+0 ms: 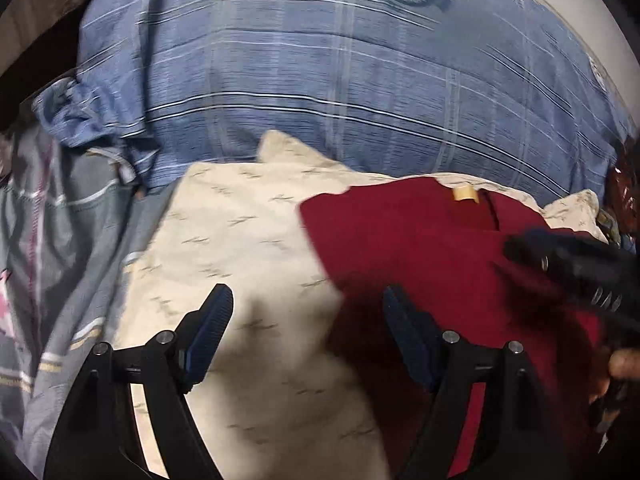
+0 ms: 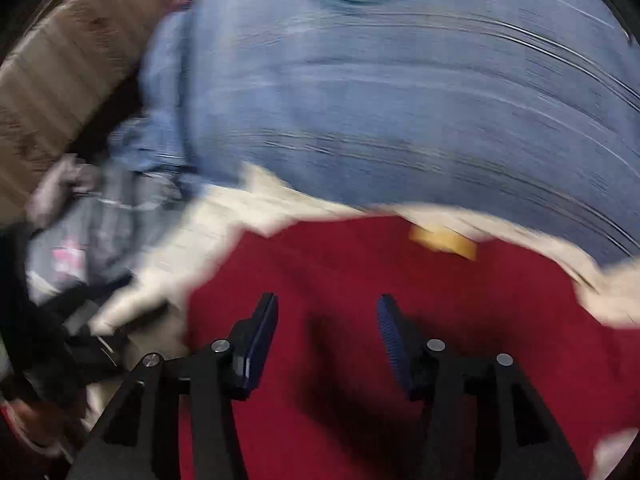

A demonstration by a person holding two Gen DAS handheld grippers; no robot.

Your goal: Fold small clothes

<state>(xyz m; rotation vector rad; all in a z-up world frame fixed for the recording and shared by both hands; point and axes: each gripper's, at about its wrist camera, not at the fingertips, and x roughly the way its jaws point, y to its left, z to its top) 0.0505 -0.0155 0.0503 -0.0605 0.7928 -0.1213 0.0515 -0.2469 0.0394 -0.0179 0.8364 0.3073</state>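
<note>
Your left gripper (image 1: 306,314) has its jaws spread wide, nothing between the fingers. Your right gripper (image 2: 328,320) is likewise parted and empty-handed; in the left wrist view it appears blurred at the right edge.

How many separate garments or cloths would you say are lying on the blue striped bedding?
3 at least: red garment on the right, cream patterned cloth beneath it, grey striped one at left. Others may be hidden.

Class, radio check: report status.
Left gripper open, empty. Right gripper open over red garment. Garment flat on cream cloth. Nothing in the way.
</note>
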